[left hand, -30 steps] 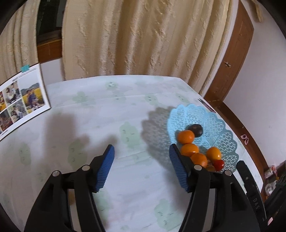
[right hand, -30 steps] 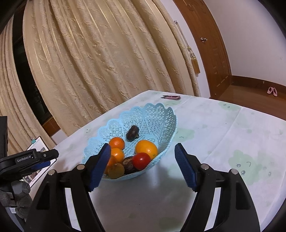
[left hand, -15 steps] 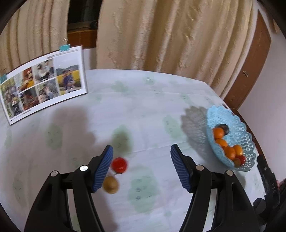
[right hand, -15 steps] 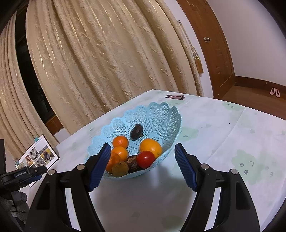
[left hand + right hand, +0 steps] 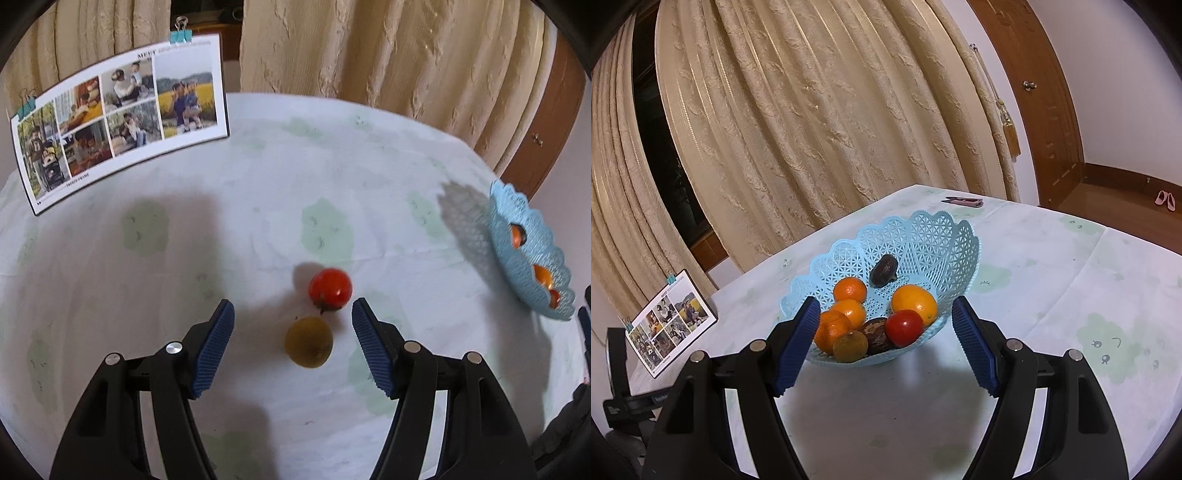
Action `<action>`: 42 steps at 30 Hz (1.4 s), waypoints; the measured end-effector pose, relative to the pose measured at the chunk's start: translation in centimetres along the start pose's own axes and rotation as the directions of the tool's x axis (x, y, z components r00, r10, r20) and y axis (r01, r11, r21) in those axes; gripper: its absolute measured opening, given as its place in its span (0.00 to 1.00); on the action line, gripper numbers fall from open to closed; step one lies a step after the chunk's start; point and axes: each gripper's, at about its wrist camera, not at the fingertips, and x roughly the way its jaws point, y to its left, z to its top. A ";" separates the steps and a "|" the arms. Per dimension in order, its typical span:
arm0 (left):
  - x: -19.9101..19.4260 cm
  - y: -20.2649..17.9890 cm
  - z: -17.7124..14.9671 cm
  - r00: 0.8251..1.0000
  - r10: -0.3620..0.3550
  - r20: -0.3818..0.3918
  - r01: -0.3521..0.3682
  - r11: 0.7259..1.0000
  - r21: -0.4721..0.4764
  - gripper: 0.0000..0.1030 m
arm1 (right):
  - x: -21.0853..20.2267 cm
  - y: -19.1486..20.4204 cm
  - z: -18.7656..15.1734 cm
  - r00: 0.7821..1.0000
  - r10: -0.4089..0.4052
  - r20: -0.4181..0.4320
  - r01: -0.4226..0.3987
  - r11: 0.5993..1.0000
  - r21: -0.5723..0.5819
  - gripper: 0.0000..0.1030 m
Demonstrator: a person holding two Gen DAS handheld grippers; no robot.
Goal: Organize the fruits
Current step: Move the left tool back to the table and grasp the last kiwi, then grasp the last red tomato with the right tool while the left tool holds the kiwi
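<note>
On the pale patterned tablecloth (image 5: 258,177), a red tomato (image 5: 330,288) and a yellowish-brown round fruit (image 5: 308,341) lie just beside each other, the tomato farther from the camera. Both sit between the spread blue-padded fingers (image 5: 213,349) of the left gripper (image 5: 291,347), whose jaws stand wide and touch neither fruit; the brown fruit lies closer to the gap's middle, the tomato nearer the right-hand pad.

Well off to the right, near the table's edge, stands the light blue lattice basket (image 5: 517,236). From the right wrist view, the basket (image 5: 923,236) holds several oranges (image 5: 914,302), another red tomato (image 5: 904,327), a brownish-green fruit (image 5: 850,346) and two dark fruits, one higher up the far wall (image 5: 883,270). The right gripper (image 5: 882,345) hovers just in front of the basket with its fingers wide apart and nothing between them.

A clipped photo board (image 5: 118,122) leans at the table's far left, cream curtains (image 5: 820,122) hang behind, and a small pink tool (image 5: 964,201) lies beyond the basket.
</note>
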 end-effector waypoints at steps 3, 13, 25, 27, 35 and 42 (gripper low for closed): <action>0.6 -0.3 -0.3 1.000 0.019 0.001 -0.019 1.000 0.022 0.60 | 0.0 0.0 0.0 1.000 0.000 -0.002 0.000 1.000 0.001 0.73; 0.7 -0.4 -0.6 0.998 0.065 0.023 -0.066 0.996 0.061 0.33 | 0.1 0.1 0.0 1.000 0.002 -0.001 -0.002 1.000 -0.004 0.73; -1.4 -0.4 -1.2 0.996 0.059 0.067 -0.064 0.995 0.077 0.25 | 0.1 0.0 0.0 1.000 0.000 0.002 0.000 1.000 -0.004 0.73; -2.2 -0.1 -1.2 0.995 0.054 0.082 -0.060 0.996 0.070 0.25 | 0.0 0.0 0.0 1.000 -0.003 0.005 0.003 1.000 -0.006 0.73; -5.4 2.2 -1.6 0.988 0.048 0.145 -0.050 0.999 0.008 0.25 | -0.2 2.1 -0.2 0.999 -0.041 0.025 0.043 0.994 -0.105 0.73; -7.0 4.3 -2.1 0.982 0.071 0.177 -0.063 0.997 -0.049 0.25 | 1.4 8.8 -0.9 0.988 0.108 -0.108 -0.131 0.964 -0.231 0.73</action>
